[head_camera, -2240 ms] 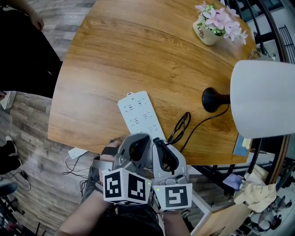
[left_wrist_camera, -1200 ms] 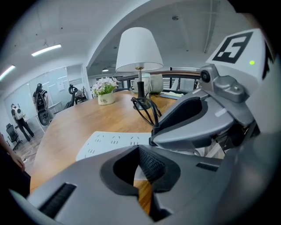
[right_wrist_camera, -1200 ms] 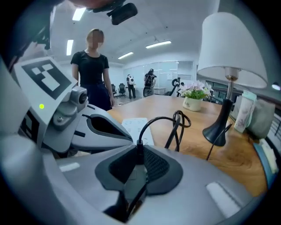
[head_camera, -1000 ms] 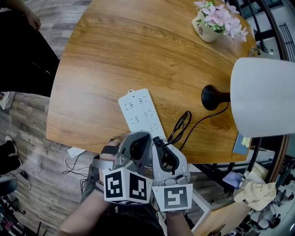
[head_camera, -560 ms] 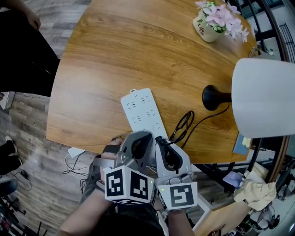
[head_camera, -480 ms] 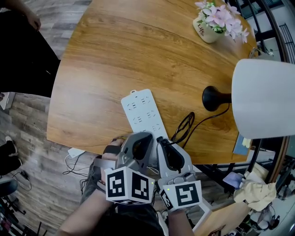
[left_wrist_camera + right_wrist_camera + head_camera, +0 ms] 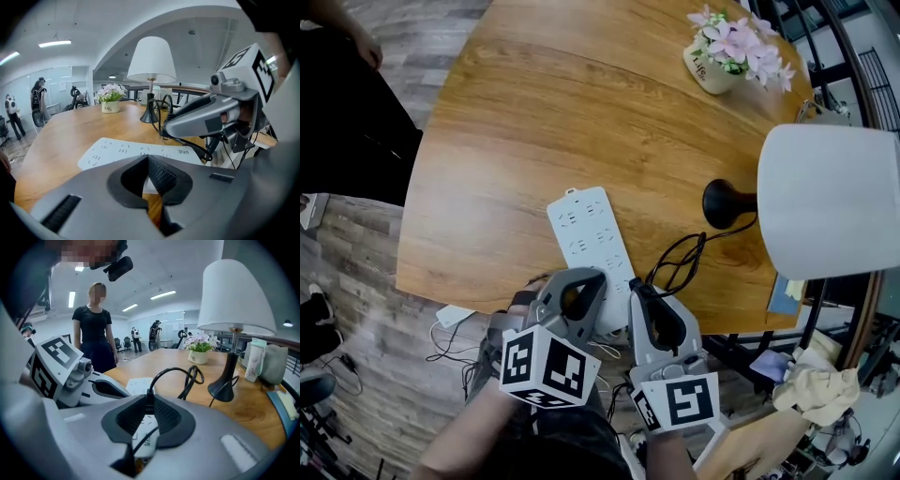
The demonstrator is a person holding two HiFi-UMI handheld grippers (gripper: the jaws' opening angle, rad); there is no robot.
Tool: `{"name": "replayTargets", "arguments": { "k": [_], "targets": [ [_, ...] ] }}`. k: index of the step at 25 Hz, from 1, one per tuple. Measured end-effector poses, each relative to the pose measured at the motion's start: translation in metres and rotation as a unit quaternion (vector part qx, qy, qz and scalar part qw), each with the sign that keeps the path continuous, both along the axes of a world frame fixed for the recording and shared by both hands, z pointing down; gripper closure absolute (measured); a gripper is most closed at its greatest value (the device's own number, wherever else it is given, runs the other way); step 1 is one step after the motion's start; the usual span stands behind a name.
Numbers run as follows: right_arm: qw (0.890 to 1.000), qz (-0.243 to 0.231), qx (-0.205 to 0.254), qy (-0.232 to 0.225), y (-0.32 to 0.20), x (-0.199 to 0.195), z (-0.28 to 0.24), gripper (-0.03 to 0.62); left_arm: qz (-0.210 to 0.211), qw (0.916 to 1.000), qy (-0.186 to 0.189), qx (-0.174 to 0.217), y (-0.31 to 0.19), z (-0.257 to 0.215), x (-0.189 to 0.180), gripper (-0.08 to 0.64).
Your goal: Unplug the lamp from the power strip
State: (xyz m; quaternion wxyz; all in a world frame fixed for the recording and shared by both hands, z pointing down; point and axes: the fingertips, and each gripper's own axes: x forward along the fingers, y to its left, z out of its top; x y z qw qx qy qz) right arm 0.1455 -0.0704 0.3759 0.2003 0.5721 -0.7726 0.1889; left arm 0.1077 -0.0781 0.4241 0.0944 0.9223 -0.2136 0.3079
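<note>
R gripper point(image 7: 642, 291) is clamped narrow on the lamp's black plug point(image 7: 148, 401), right over the near end of the white power strip point(image 7: 586, 234). Can't tell if the prongs are clear of the socket tbh. From there the cord point(image 7: 680, 267) loops back to the lamp point(image 7: 727, 202) by the table point(image 7: 534, 112) edge. L gripper point(image 7: 589, 277) is just beside it, tips together w/ nothing in them, also over the strip's near end.

Left and far tabletop point(image 7: 544, 112) is open. Right of the power strip point(image 7: 589, 246), the looped lamp cord point(image 7: 679, 265), lamp base point(image 7: 724, 202) and overhanging shade point(image 7: 830, 211) block passage; flower pot point(image 7: 711, 70) occupies the far corner.
</note>
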Motion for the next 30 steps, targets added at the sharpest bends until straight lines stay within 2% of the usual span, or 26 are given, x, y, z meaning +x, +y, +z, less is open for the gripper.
{"name": "replayTargets", "arguments": {
  "k": [5, 8, 15, 17, 19, 23, 30],
  "targets": [
    [1.000, 0.018, -0.008, 0.007, 0.002, 0.016, 0.004, 0.526, -0.034, 0.9960, 0.073, 0.039, -0.011, -0.031, -0.008, 0.565],
    [0.999, 0.020, -0.023, 0.025, 0.006, 0.025, 0.010, 0.526, -0.046, 0.9934, 0.095, 0.046, -0.012, -0.043, -0.017, 0.565],
    [0.996, 0.043, -0.068, 0.048, 0.010, 0.052, 0.020, 0.518, -0.050, 0.9935, 0.089, 0.049, -0.010, -0.049, -0.032, 0.565],
    [0.995, 0.044, -0.069, 0.051, 0.008, 0.054, 0.018, 0.479, -0.051, 0.9935, 0.089, 0.049, -0.007, -0.050, -0.032, 0.565],
    [0.995, 0.053, -0.065, 0.046, 0.007, 0.055, 0.015, 0.433, -0.051, 0.9933, 0.091, 0.049, -0.004, -0.052, -0.032, 0.565],
    [0.995, 0.082, -0.052, 0.036, 0.008, 0.062, 0.008, 0.395, -0.052, 0.9928, 0.094, 0.053, -0.003, -0.056, -0.033, 0.565],
    [0.996, 0.081, -0.017, 0.015, 0.014, 0.053, -0.006, 0.394, -0.070, 0.9902, 0.108, 0.055, -0.007, -0.063, -0.044, 0.565]
  ]
}}
